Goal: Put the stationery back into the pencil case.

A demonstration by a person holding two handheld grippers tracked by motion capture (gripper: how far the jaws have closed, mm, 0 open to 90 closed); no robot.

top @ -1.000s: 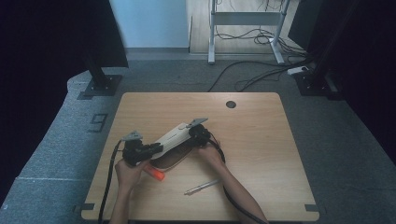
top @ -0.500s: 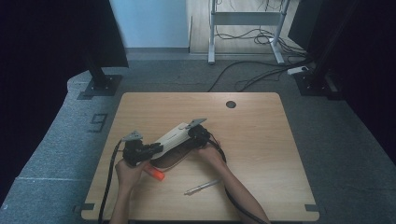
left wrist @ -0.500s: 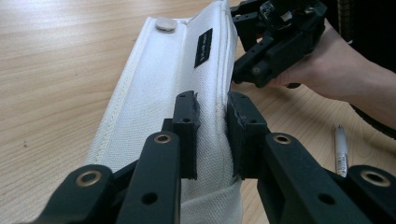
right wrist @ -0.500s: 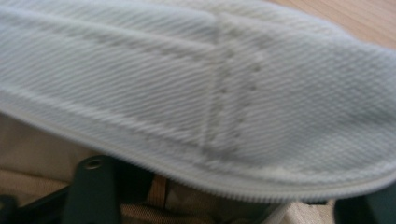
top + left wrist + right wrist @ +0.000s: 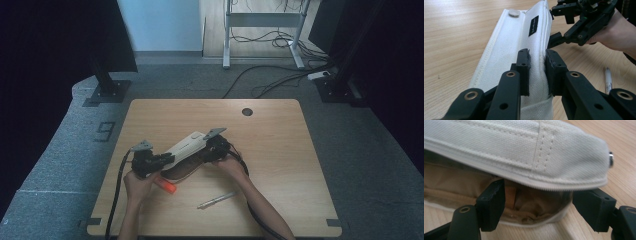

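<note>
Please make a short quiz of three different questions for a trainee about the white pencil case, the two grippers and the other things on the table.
1. True or false: the left gripper is clamped on the white canvas pencil case.
2. Which thing lies on the wooden table near the person's right forearm?
A. an orange marker
B. a silver pen
C. a pair of scissors
3. Fill in: the right gripper has its jaws apart at the ______ mouth of the case.

Key
1. True: its pads pinch a fold of the fabric.
2. B, the silver pen. The orange marker lies by the left hand.
3. Open: the lid is lifted, the tan lining shows.
</note>
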